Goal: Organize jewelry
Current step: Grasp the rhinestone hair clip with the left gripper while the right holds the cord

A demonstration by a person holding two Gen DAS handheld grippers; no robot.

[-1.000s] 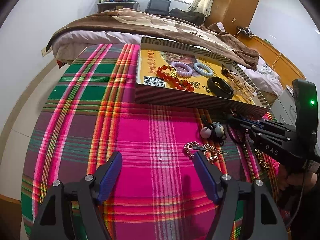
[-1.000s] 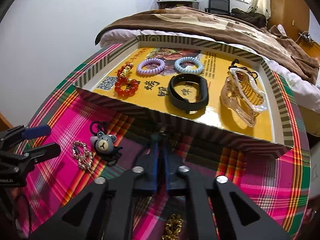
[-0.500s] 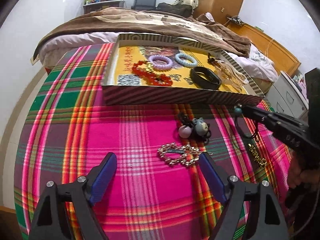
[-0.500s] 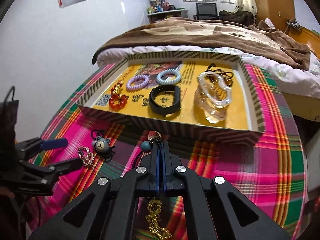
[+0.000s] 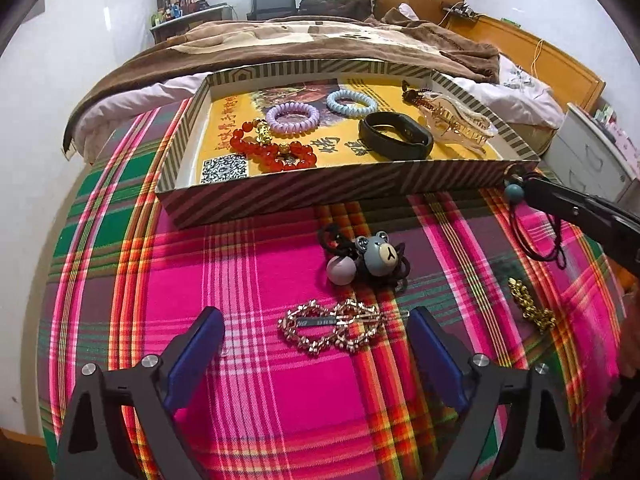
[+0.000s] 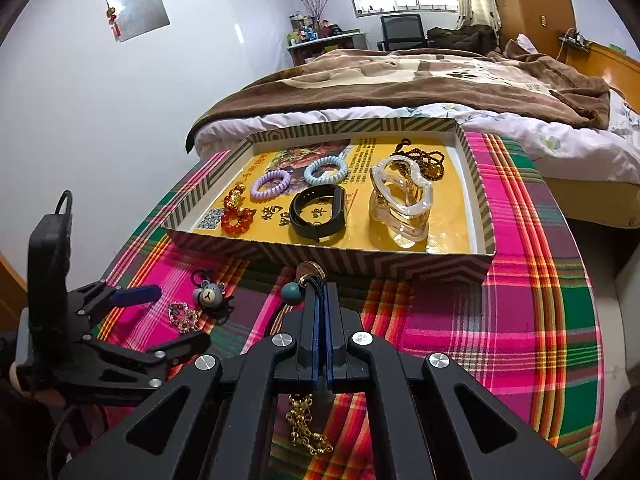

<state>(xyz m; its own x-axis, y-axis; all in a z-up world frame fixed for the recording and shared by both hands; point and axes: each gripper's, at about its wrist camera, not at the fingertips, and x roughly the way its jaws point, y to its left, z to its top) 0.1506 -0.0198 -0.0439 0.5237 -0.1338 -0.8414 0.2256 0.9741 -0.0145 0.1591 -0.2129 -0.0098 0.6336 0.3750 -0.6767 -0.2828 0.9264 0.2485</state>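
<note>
My right gripper [image 6: 321, 292] is shut on a black cord necklace with a teal bead [image 6: 290, 293], held above the plaid cloth just before the striped box [image 6: 478, 184]; it also shows in the left wrist view [image 5: 514, 193]. My left gripper [image 5: 316, 340] is open, low over the cloth, with a rhinestone hair clip [image 5: 332, 326] between its fingers. A bear hair tie [image 5: 370, 256] lies beyond the clip. The box holds a red bead bracelet [image 5: 276, 152], purple [image 5: 293, 117] and blue [image 5: 351, 103] coil ties, a black band [image 5: 394, 136] and a clear claw clip [image 5: 456, 122].
A gold chain [image 5: 530, 310] lies on the cloth at the right, under my right gripper [image 6: 306, 426]. The round table with plaid cloth [image 5: 260, 264] stands against a bed with a brown blanket [image 5: 320, 44]. A white wall is on the left, white drawers [image 5: 596, 152] on the right.
My right gripper has lifted the cord necklace off the cloth and raised it towards the box front. My left gripper has moved forward, so the rhinestone clip now lies between its fingers.
</note>
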